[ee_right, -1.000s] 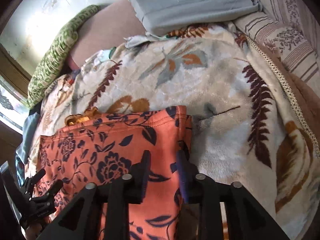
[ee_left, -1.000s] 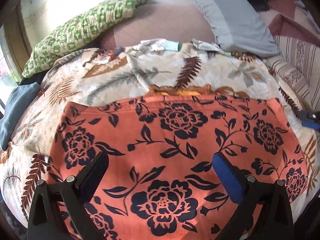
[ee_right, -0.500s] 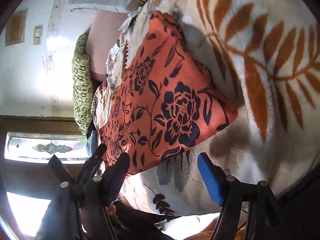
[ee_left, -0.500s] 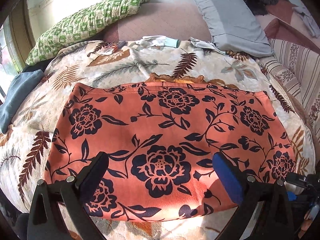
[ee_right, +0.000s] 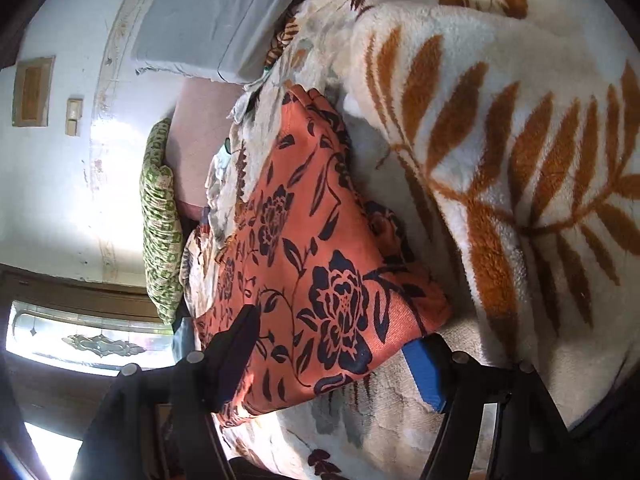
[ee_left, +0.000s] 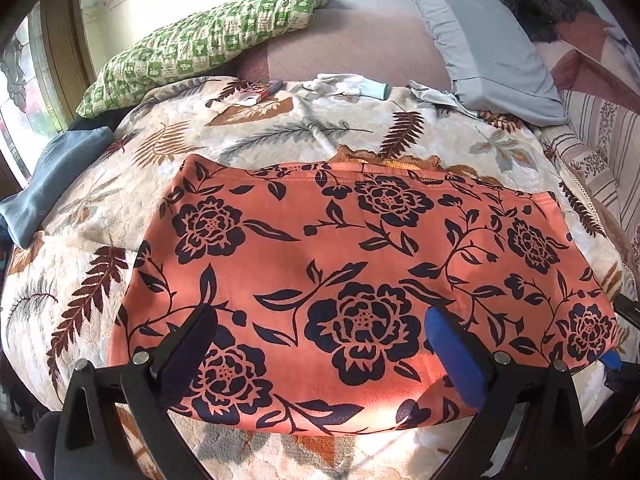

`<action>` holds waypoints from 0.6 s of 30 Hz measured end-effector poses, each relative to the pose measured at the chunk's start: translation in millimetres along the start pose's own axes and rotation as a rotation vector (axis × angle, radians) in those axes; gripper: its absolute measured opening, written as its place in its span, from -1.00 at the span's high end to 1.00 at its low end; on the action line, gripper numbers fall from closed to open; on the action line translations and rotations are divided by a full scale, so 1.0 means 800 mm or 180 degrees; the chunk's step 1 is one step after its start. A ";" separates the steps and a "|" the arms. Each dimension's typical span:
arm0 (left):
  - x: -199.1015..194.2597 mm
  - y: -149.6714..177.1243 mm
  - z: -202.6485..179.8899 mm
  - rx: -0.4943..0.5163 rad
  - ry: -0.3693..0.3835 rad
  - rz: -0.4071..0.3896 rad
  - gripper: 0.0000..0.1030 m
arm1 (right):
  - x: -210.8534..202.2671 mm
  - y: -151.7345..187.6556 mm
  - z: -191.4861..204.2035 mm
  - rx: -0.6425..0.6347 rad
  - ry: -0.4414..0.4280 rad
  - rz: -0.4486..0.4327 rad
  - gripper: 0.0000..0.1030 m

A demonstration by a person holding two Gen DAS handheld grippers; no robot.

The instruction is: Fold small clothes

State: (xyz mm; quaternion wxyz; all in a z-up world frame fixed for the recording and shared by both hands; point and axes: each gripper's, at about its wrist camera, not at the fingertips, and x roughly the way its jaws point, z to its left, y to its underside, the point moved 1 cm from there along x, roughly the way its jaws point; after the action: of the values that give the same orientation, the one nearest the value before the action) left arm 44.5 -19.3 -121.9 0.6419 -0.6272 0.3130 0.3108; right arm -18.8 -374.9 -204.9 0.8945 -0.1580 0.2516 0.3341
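Note:
An orange garment with dark blue flowers (ee_left: 360,272) lies folded flat on a cream leaf-patterned blanket (ee_left: 280,136). My left gripper (ee_left: 320,328) stands open over the garment's near edge, its pads apart from the cloth. At the right edge of the left wrist view, my right gripper (ee_left: 619,336) sits by the garment's near right corner. In the rolled right wrist view the right gripper (ee_right: 332,364) is open. The orange garment (ee_right: 320,272) has its corner lying between the black finger (ee_right: 236,356) and the blue pad (ee_right: 424,372), not pinched.
A green checked pillow (ee_left: 200,48) and a grey pillow (ee_left: 480,40) lean at the head of the bed. Small pale clothes (ee_left: 348,86) and a little box (ee_left: 256,94) lie behind the garment. A blue folded cloth (ee_left: 56,176) is at the left, striped bedding (ee_left: 608,152) at the right.
My right gripper let go of the garment's right edge, opened wide, rolled over and dropped to the near right corner. The left gripper drew back, showing the garment's near edge.

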 end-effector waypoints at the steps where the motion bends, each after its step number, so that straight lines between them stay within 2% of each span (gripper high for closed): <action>1: 0.001 -0.001 0.000 -0.0020 -0.0003 0.0002 -1.00 | -0.006 -0.001 0.006 -0.0068 -0.0042 -0.0053 -0.43; 4: 0.009 -0.001 -0.002 0.0018 -0.0025 0.0046 -1.00 | -0.005 -0.005 0.013 -0.0235 0.0059 -0.0045 -0.43; 6: 0.012 0.001 -0.002 0.0032 -0.0034 0.0065 -1.00 | 0.007 -0.003 -0.010 0.0011 0.0266 0.0098 -0.41; 8: 0.015 0.002 -0.001 0.0024 -0.0051 0.0067 -1.00 | 0.004 -0.003 -0.021 0.0130 0.0111 0.0016 -0.41; 12: 0.010 -0.002 0.003 -0.0049 -0.0067 -0.0029 -1.00 | 0.009 -0.012 -0.020 0.0120 0.0047 0.0059 -0.42; 14: 0.006 -0.003 0.007 -0.0068 -0.0087 -0.0119 -1.00 | 0.013 -0.016 -0.020 0.0124 0.0041 0.0100 -0.24; 15: 0.007 -0.003 0.007 -0.0040 -0.0118 -0.0119 -1.00 | 0.014 -0.016 -0.017 0.0089 0.0017 0.0112 0.28; 16: 0.013 -0.002 0.005 0.0025 -0.0178 -0.0067 -1.00 | 0.014 -0.015 -0.010 0.0024 -0.0014 0.0136 0.57; 18: 0.042 0.007 -0.006 0.0281 -0.0354 0.0209 -1.00 | 0.007 -0.012 0.006 -0.0165 0.0051 0.0056 0.57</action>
State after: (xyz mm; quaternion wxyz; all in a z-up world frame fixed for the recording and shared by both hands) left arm 60.6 -23.4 -151.9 0.6748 -0.5695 0.3107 0.3518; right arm -7.5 -376.6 -202.6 0.8851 -0.1816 0.2515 0.3471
